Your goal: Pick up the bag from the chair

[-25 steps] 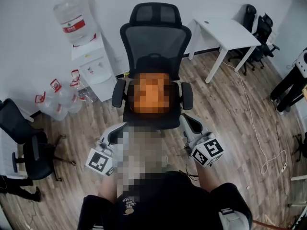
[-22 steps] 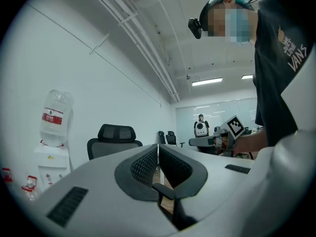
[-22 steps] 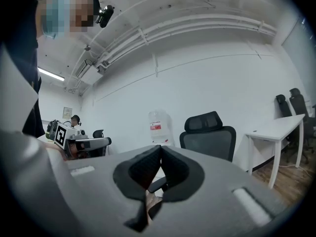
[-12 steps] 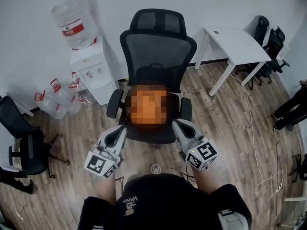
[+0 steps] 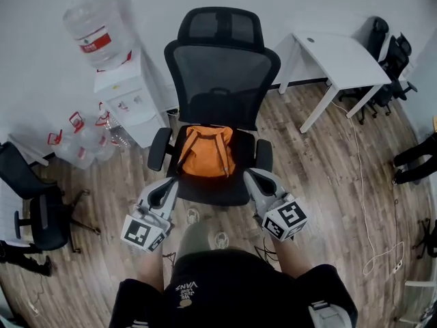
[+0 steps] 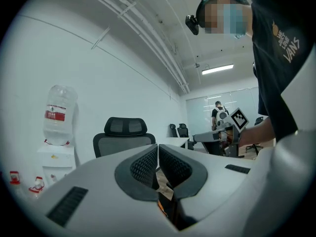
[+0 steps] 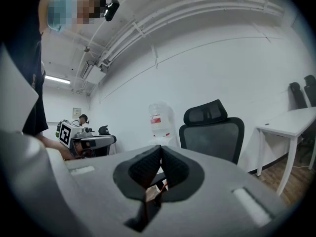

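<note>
Left tongs (image 5: pixel 168 184), right tongs (image 5: pixel 252 177) reached chair (image 5: pixel 222 74) edge.

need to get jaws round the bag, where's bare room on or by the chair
Free: the seat strip in front of the bag, and the floor between chair and white table. Tight: the bag sits close to both armrests; water cooler and empty bottles crowd the floor on the left.

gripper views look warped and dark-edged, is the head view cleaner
Left gripper view: fisheye bend, black corners, left claw filling the foreground. Right gripper view: the same, right claw looming. Head view: evenly lit, bag sharp on the chair.
</note>
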The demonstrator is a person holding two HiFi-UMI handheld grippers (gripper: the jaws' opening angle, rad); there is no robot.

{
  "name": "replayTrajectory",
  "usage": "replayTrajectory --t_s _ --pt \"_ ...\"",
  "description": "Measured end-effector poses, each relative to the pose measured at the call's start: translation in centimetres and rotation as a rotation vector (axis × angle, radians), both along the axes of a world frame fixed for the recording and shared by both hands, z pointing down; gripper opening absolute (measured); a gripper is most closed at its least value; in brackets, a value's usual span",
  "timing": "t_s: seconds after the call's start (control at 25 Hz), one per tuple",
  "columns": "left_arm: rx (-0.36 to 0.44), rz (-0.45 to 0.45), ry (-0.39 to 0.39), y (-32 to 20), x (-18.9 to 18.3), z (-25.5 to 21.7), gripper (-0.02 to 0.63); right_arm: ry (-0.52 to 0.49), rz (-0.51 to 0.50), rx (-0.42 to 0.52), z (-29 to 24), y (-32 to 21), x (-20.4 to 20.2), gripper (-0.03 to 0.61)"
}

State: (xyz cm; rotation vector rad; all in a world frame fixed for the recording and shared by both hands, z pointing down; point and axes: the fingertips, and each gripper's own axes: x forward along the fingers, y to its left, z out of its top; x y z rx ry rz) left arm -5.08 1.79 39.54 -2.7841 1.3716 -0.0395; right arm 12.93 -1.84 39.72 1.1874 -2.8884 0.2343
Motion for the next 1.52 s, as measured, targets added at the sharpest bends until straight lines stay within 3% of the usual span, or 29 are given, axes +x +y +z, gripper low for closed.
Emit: replayTrajectory --t_s 0.92,1.2,1.52 --pt "-0.077 0.042 -0.119 -10.5 -4.0 7.0 0.006 0.042 0.101 -0.084 6.5 -9.5 -2.3 -0.002" --pt "-0.114 0.036 -0.116 -13.5 -5.4 9.2 0.006 0.055 0.136 -0.119 8.9 -12.6 -2.8 -0.002" --pt "-0.140 0.088 -0.125 -16.5 -5.4 11.5 0.006 0.076 0.167 -0.152 11.9 -15.5 -3.4 -0.002"
